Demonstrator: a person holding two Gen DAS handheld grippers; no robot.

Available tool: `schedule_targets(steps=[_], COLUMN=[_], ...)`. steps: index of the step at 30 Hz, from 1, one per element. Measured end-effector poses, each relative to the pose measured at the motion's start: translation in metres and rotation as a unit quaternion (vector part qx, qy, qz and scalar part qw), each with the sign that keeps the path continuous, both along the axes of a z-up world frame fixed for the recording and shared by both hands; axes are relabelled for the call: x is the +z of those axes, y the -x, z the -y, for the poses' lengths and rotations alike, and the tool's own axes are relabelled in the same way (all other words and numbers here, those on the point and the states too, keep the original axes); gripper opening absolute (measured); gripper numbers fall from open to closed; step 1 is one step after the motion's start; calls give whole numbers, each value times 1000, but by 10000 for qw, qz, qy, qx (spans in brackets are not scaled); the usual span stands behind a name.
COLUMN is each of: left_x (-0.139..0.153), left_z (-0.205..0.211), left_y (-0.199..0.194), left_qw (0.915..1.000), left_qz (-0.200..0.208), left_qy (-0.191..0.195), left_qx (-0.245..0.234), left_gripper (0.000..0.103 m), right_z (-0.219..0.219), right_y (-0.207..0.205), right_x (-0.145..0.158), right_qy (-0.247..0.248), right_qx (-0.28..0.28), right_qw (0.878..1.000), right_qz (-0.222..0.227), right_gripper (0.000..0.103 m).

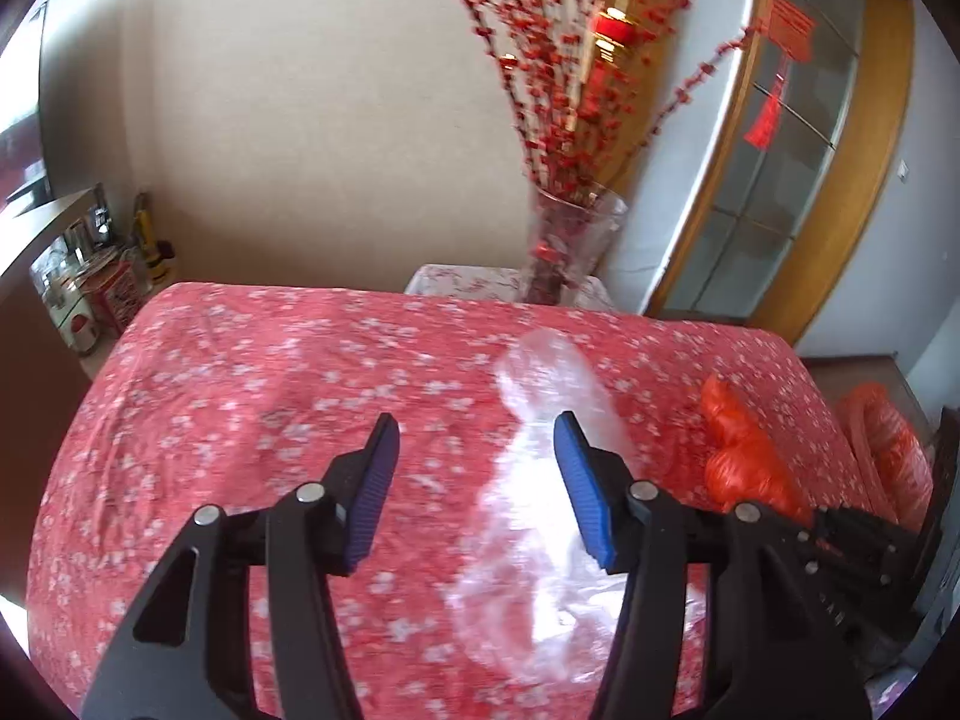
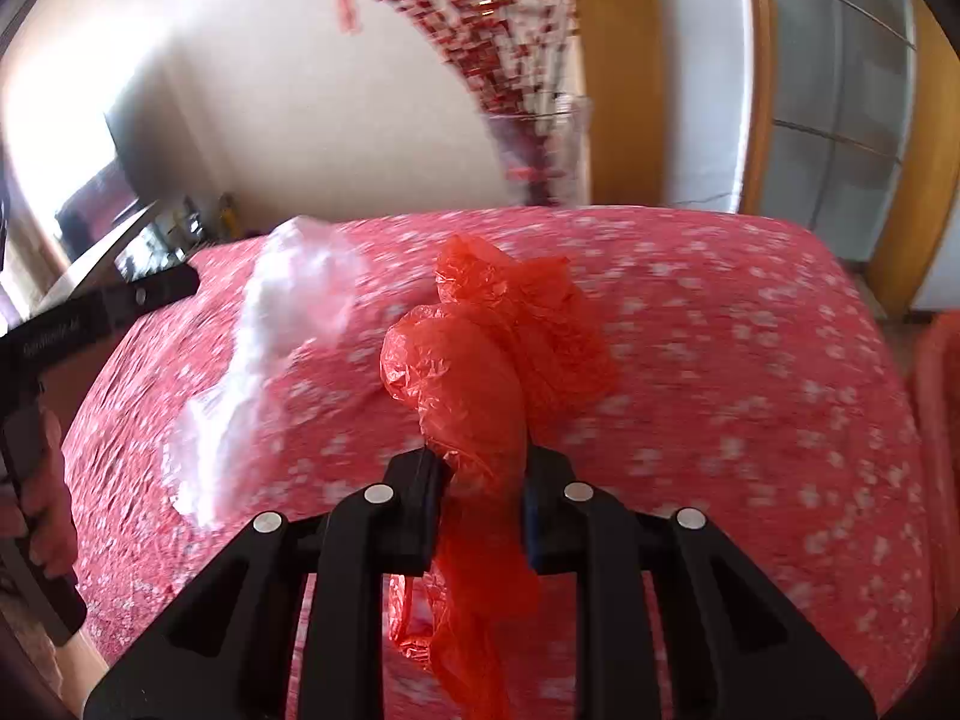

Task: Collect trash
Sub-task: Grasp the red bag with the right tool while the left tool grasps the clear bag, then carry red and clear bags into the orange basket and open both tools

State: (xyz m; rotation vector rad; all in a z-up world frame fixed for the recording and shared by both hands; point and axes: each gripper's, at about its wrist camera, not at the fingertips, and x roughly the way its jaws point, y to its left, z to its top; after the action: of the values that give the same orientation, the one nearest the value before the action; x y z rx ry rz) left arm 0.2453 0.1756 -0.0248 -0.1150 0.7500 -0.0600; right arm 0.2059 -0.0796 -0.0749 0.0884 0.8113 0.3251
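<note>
The right hand-held gripper [image 2: 483, 468] is clamped narrow on a crumpled red plastic bag [image 2: 474, 360], whose knotted bulk stands up beyond the jaws while its tail hangs below them. The left hand-held gripper [image 1: 477, 444] stands wide with nothing pressed between its blue pads [image 1: 378, 480]; a clear plastic bag [image 1: 540, 480] lies on the bench [image 1: 240, 390] under and just beyond its right pad. The bench wears a red flowered cloth. At its far right a glass vase [image 1: 570, 246] holds red-berried branches [image 1: 570, 72]. Off the bench's right edge is something lined with red plastic [image 1: 888, 444]; its contents cannot be made out. Jars and tins [image 1: 90, 288] crowd a shelf at far left.
</note>
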Motion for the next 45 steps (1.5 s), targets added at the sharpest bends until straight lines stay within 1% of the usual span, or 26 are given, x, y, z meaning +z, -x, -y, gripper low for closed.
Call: schedule_targets(steps=[3,6,10,15,17,19,24,25,28,35,40,45], left_x=[-6,-12,-27,-46,-50,-53,-55,-55,-49,-19,5,21], left_z=[23,36,45,47,48,49,49,50,53,70,95,126], left_y=[-8,-16,-30,-38,-40,-42,-42,-41,-40,-38,-35,-27], left_qw=[9998,9996,9982,9961,9957,9954,9955,9956,9962,9979,9977,9963], left_qz=[-50,-133,-389,-708,-760,-826,-802,-767,-641,-267,-17,145], left_qy=[-99,-187,-429,-508,-511,-469,-498,-519,-568,-538,-498,-461], left_qx=[-153,-186,-130,-117,-126,-136,-124,-125,-124,-254,-458,-714], left_gripper=[57,60,61,60,54,44,31,28,24,23,23,23], right_z=[27,42,46,43,42,43,51,54,61,84,106,128], right_y=[-1,2,3,5,6,8,9,10,11,18,25,35], right_x=[1,0,-5,-7,-5,-4,1,1,4,16,27,35], right_qy=[-92,-145,-147,-175,-189,-200,-230,-236,-263,-344,-409,-455], right_qx=[-269,-379,-349,-299,-291,-298,-348,-376,-448,-631,-807,-991], right_qw=[9996,9992,9992,9993,9994,9993,9991,9990,9986,9972,9953,9929], right_qz=[1,-45,-90,-103,-97,-78,-34,-23,11,194,347,468], right_gripper=[21,21,21,21,21,21,21,21,21,21,22,21])
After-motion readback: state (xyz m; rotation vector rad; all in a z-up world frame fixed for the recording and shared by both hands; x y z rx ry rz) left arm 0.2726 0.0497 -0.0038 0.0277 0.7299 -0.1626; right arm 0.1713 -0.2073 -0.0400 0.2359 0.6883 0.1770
